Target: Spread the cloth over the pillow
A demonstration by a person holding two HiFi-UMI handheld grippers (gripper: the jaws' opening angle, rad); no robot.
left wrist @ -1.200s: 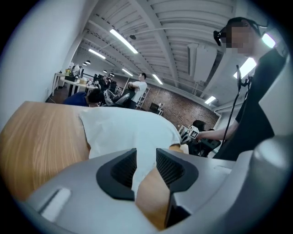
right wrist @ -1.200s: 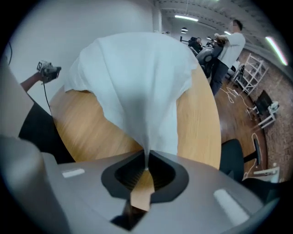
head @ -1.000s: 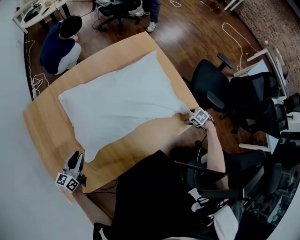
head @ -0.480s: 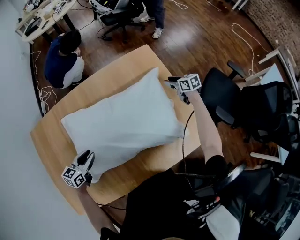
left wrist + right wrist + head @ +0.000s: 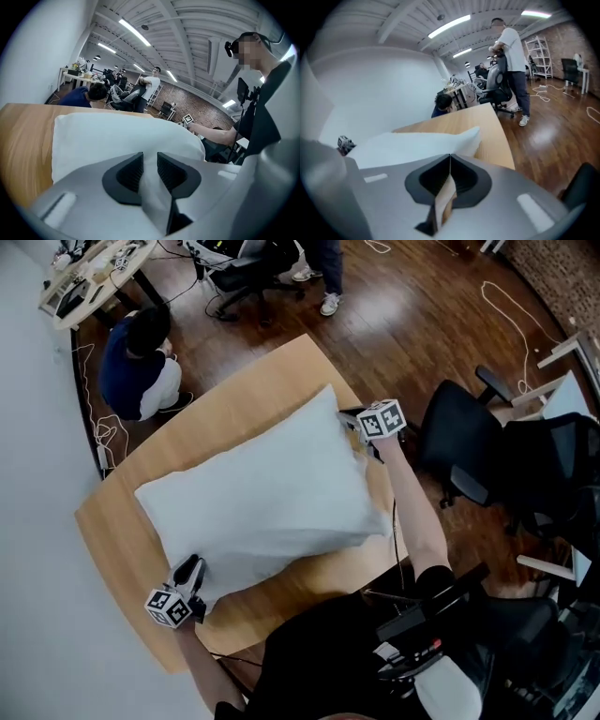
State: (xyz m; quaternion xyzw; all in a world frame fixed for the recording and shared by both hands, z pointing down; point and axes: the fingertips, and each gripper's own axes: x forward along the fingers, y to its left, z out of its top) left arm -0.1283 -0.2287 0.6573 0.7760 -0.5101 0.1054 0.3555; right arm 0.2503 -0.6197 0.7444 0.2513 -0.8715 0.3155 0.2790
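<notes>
A white cloth (image 5: 262,502) lies over the plump pillow on the wooden table (image 5: 122,540). At the near left corner my left gripper (image 5: 194,570) holds the cloth. In the left gripper view its jaws (image 5: 150,171) have just been closing, with a fold of the cloth (image 5: 117,136) pinched between the pads. My right gripper (image 5: 361,437) is at the far right corner. In the right gripper view it (image 5: 450,164) is shut on a thin edge of the cloth (image 5: 417,143), which hangs down between the jaws. The pillow itself is hidden under the cloth.
A person (image 5: 141,357) crouches on the floor beyond the table's far left side. Another person's legs (image 5: 323,268) and a chair stand at the top. Black office chairs (image 5: 469,446) crowd the right side. A white wall runs along the left.
The right gripper left the cloth's near right corner, swung to the far right corner and shut there. The left gripper moved in to the near left corner.
</notes>
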